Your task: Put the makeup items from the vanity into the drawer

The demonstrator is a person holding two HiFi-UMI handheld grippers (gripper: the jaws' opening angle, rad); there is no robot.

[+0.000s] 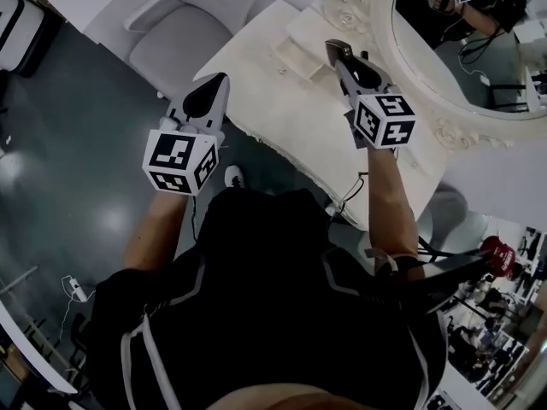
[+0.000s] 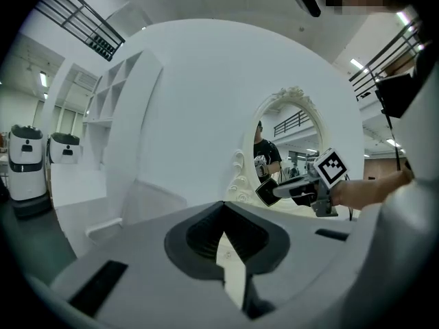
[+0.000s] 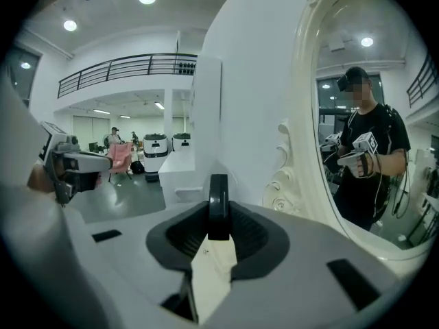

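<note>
My right gripper [image 1: 338,52] hangs over the white vanity top [image 1: 282,122], shut on a flat black makeup compact [image 3: 217,208] held edge-on between its jaws. In the left gripper view the compact [image 2: 267,192] shows as a dark slab at that gripper's tip, in front of the mirror. Just left of the right gripper's tip stands a small white drawer box [image 1: 301,48] on the vanity's back part. My left gripper [image 1: 210,90] hovers at the vanity's left front edge, shut, with nothing between its jaws [image 2: 223,210].
An oval mirror in an ornate white frame [image 1: 444,125] stands at the vanity's right. A pale upholstered chair [image 1: 184,37] sits beyond the left corner. Dark floor [image 1: 68,143] lies to the left. A cable [image 1: 350,196] hangs off the front edge.
</note>
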